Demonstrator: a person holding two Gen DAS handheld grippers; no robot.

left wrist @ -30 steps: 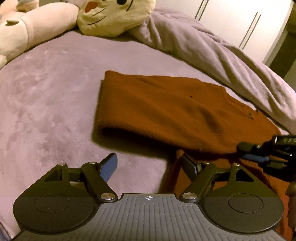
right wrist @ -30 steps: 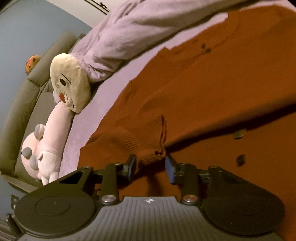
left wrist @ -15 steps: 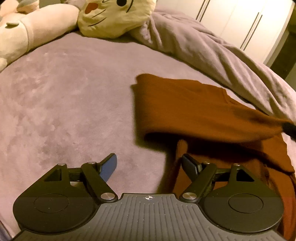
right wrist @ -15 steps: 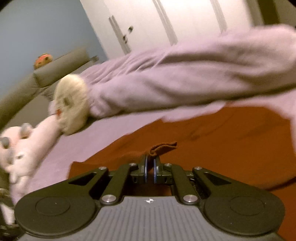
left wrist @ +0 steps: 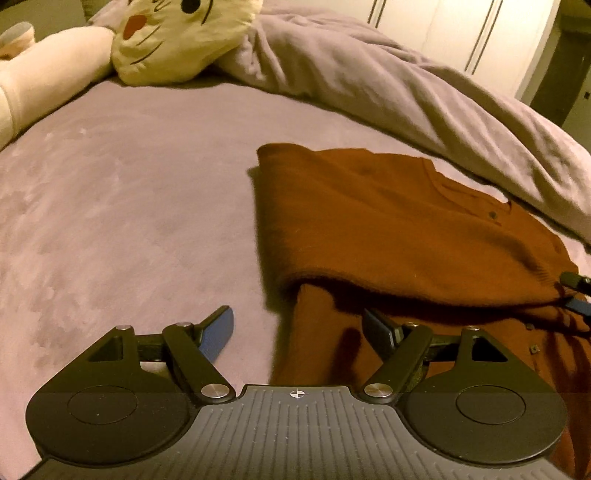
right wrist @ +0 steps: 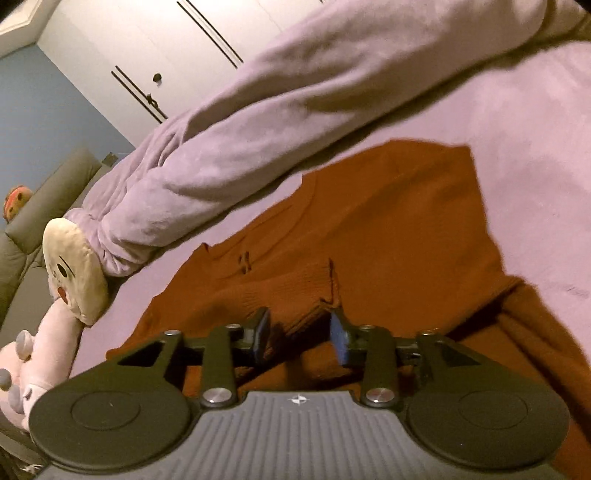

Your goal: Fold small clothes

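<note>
A rust-orange knit cardigan [left wrist: 388,229] lies on the purple bed cover [left wrist: 129,206], its left side folded over onto its body. It also shows in the right wrist view [right wrist: 388,229]. My left gripper [left wrist: 299,325] is open and empty, low over the garment's near left edge. My right gripper [right wrist: 299,332] is open, its jaws on either side of the ribbed sleeve cuff [right wrist: 310,291], which lies loose on the cardigan. The right gripper's fingertips [left wrist: 574,291] show at the right edge of the left wrist view.
A rolled lilac blanket [left wrist: 406,92] runs along the far side of the bed. A cream cat-face plush [left wrist: 177,33] and a pink plush [right wrist: 37,354] lie at the head end. White wardrobe doors [left wrist: 461,33] stand behind.
My right gripper was shut on the sleeve cuff, carried it across the cardigan, and has now opened and let it go. The folded side has shifted right. My left gripper stayed open.
</note>
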